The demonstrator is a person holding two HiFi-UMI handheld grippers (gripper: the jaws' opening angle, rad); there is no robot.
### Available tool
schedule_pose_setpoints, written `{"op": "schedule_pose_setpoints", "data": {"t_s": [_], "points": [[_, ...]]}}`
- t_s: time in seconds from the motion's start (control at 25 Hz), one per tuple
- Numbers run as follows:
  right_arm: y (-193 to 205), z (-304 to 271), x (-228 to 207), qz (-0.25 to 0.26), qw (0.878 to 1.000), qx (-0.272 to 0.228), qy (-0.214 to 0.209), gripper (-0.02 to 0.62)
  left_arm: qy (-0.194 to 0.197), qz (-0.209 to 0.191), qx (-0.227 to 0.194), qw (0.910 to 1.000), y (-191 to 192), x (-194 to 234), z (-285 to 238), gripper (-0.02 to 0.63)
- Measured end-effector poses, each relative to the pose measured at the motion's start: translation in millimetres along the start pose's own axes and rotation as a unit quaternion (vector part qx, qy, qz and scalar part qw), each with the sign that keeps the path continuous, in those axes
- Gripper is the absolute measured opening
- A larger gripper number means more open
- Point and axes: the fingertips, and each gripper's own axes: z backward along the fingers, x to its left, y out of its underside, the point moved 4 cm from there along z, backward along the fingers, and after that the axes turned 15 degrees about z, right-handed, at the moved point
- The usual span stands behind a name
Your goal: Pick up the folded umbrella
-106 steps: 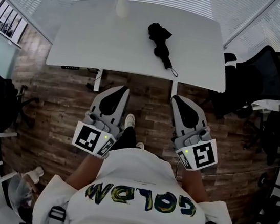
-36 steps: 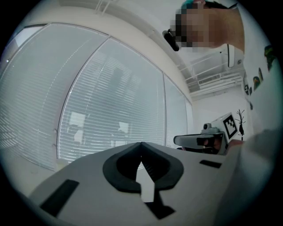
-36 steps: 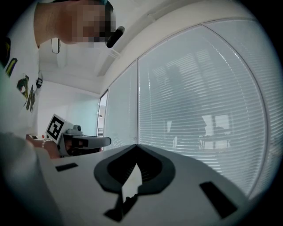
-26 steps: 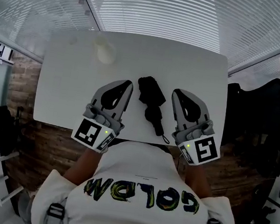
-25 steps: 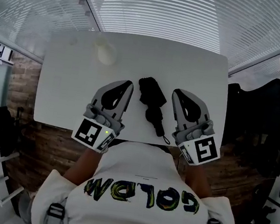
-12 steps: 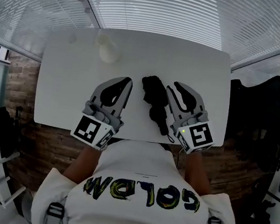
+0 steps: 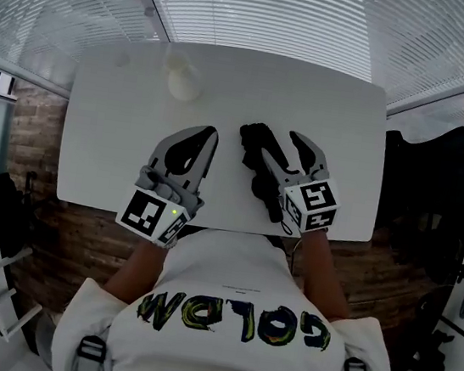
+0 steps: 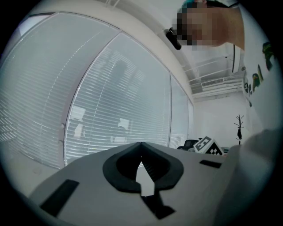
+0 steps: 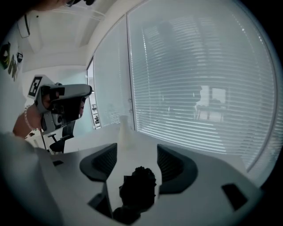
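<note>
Umbrella [image 7: 257, 148], folded and black, lies on the white counter [image 7: 112, 121] between the jaws of the right tongs [image 7: 282, 145]. These jaws have just been opening and stand released, clear of it. The left tongs [image 7: 208, 132] are clenched on nothing, just beside the umbrella, tips together.

Folded umbrella [image 7: 254, 139] on the counter [image 7: 101, 141] between the right hand-held gripper's [image 7: 282, 149] jaws, left hand-held gripper [image 7: 207, 134] to its left, bottle [image 7: 181, 79] behind-left.
</note>
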Motion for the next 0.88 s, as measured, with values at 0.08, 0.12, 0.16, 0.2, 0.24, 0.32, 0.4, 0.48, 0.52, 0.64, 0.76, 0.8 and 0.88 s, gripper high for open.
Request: {"op": "schedule_pose_setpoints", "data": {"t_s": [0.08, 0.12, 0.16, 0.2, 0.24, 0.32, 0.4, 0.48, 0.52, 0.64, 0.76, 0.8, 0.88], "points": [[12.2, -10.3, 3.4, -0.007, 1.000, 0.021, -0.010, 0.306, -0.003, 0.001, 0.001, 1.0000, -0.1, 2.2, 2.6, 0.011], [18.6, -14.9, 5.1, -0.008, 0.999, 0.032, -0.015, 0.315, -0.005, 0.002, 0.002, 1.0000, 0.1, 3.0, 3.7, 0.011], [25.0, -19.4, 6.6, -0.009, 0.999, 0.044, -0.020, 0.327, -0.006, 0.002, 0.002, 1.0000, 0.5, 3.8, 4.4, 0.011], [31.3, -23.9, 8.1, -0.010, 0.998, 0.055, -0.025, 0.338, -0.008, 0.003, 0.002, 1.0000, 0.9, 4.8, 4.8, 0.011], [37.4, -28.8, 9.6, -0.011, 0.997, 0.065, -0.030, 0.345, -0.009, 0.004, 0.003, 0.9999, 1.2, 6.0, 4.7, 0.011], [50.1, -39.1, 12.3, -0.012, 0.995, 0.086, -0.040, 0.362, -0.010, 0.005, 0.004, 0.9999, 2.0, 8.1, 3.5, 0.011], [64.9, -49.1, 14.1, -0.013, 0.993, 0.106, -0.047, 0.368, -0.010, 0.006, 0.005, 0.9999, 3.6, 8.3, 2.2, 0.011], [81.1, -57.2, 15.5, -0.017, 0.990, 0.127, -0.053, 0.371, -0.010, 0.007, 0.007, 0.9999, 5.5, 7.4, 1.5, 0.011], [88.8, -60.4, 16.3, -0.019, 0.989, 0.137, -0.055, 0.376, -0.010, 0.008, 0.007, 0.9999, 6.0, 7.1, 1.3, 0.011], [107.8, -69.0, 18.4, -0.025, 0.984, 0.164, -0.065, 0.388, -0.012, 0.009, 0.006, 0.9999, 5.6, 6.8, 0.6, 0.011], [122.0, -76.0, 22.3, -0.037, 0.980, 0.180, -0.082, 0.397, -0.014, 0.007, 0.005, 0.9999, 5.9, 6.1, -0.1, 0.011], [125.9, -77.8, 23.3, -0.040, 0.978, 0.185, -0.087, 0.397, -0.015, 0.008, 0.004, 0.9998, 5.8, 5.5, -0.3, 0.011], [132.2, -81.2, 24.5, -0.043, 0.976, 0.194, -0.093, 0.399, -0.016, 0.008, 0.004, 0.9998, 5.1, 3.9, -0.5, 0.011]]}}
